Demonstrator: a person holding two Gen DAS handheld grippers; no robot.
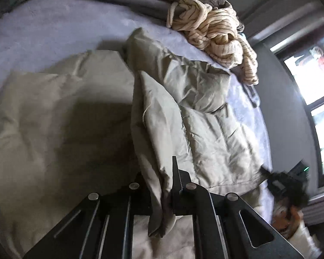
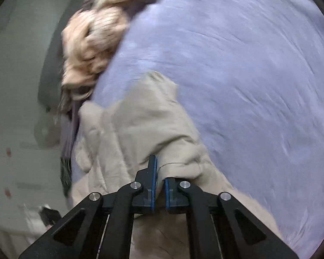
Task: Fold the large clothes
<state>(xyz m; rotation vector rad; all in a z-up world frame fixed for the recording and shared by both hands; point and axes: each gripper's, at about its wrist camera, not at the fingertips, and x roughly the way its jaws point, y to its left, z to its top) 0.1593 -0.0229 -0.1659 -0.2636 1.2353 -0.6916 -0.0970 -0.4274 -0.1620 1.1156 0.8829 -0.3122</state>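
Spread across the lilac bed (image 1: 54,32): a pale puffy jacket (image 1: 205,112), padded, soft, probably light and slippery. Left gripper (image 1: 162,196) clamped tight on a raised fold of it; right gripper (image 2: 159,185) likewise pinched shut on a bunched edge. Best taken at hems and seams, not mid-panel, where the smooth shell would likely slide free. Striped knit (image 1: 216,32) heaped near the far edge.
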